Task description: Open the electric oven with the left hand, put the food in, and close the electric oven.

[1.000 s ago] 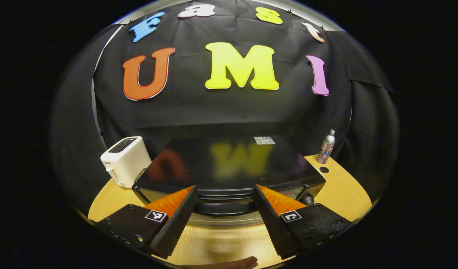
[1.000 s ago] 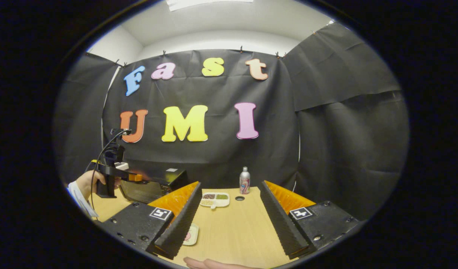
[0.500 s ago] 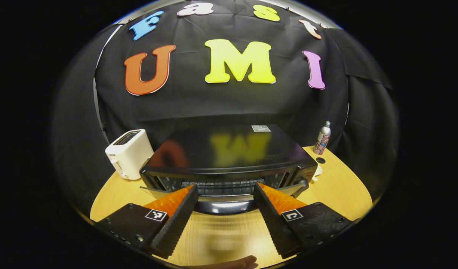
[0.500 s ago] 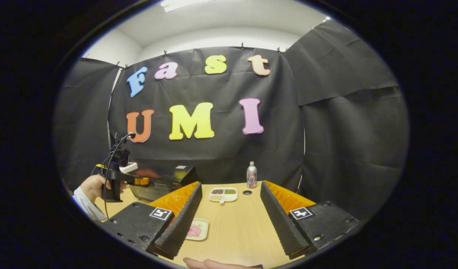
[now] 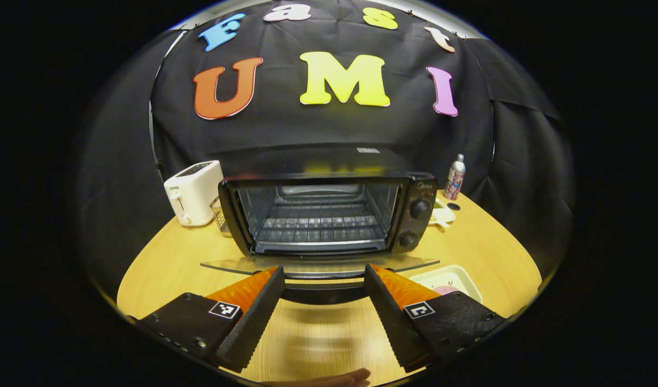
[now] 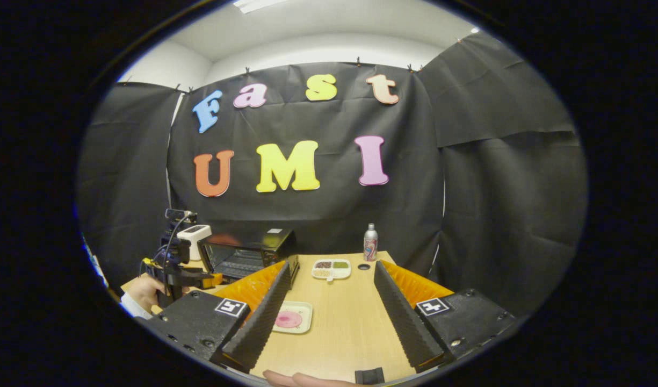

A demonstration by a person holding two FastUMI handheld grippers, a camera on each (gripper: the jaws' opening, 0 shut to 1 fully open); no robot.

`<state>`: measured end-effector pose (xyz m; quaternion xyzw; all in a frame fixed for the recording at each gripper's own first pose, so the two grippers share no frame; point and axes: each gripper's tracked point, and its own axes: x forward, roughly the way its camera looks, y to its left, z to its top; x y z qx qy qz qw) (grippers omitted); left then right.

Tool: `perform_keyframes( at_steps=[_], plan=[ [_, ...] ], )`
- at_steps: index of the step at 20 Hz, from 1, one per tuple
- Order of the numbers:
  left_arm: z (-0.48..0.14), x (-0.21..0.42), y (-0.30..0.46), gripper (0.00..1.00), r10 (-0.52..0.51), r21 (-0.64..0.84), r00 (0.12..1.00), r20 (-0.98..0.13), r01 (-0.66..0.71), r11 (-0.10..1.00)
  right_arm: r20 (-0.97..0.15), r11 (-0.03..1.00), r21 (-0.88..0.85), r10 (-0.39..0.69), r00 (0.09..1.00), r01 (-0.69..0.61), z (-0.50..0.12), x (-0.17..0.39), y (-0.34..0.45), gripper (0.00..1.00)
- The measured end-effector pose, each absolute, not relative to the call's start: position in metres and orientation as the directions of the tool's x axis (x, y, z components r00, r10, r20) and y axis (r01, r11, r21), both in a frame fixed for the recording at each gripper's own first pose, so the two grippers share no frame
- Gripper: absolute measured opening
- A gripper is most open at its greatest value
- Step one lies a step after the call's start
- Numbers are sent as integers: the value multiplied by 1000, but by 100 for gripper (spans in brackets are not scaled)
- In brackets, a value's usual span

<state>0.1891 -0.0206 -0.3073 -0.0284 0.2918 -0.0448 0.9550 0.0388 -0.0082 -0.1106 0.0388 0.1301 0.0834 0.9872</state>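
The black electric oven (image 5: 318,215) stands open in the left gripper view, its wire rack bare. Its glass door (image 5: 226,264) lies flat toward me. The door's dark handle (image 5: 322,293) sits between the spread fingers of my left gripper (image 5: 323,271), which is open. A pale square plate with pink food (image 5: 447,279) rests on the table right of the door. In the right gripper view the same plate (image 6: 292,318) lies just left of my right gripper (image 6: 331,266), which is open and holds nothing. There the oven (image 6: 248,255) is at the left, with the left gripper (image 6: 200,279) and a hand in front.
A white toaster (image 5: 194,191) stands left of the oven. A metal bottle (image 5: 455,177) and a divided snack tray (image 6: 331,269) sit at the table's far right, near a small round hole (image 6: 363,266). The wooden table (image 6: 339,333) stretches ahead of the right gripper.
The oven door has swung from nearly shut down to flat, with the left gripper moving down and back with the handle. The right gripper view has shifted, bringing more of the food plate into sight.
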Motion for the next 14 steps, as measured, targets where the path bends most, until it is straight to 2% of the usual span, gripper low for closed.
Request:
perform_keyframes(
  at_steps=[8,14],
  plan=[
    [-353,161,-26,95,-106,-103,788,-607,54,993,-306,986,62,165,938,-154,-119,46,5,96],
    [-381,147,-24,96,-115,-145,758,-642,27,989,-425,982,20,178,888,-187,-149,67,23,97]
  ],
)
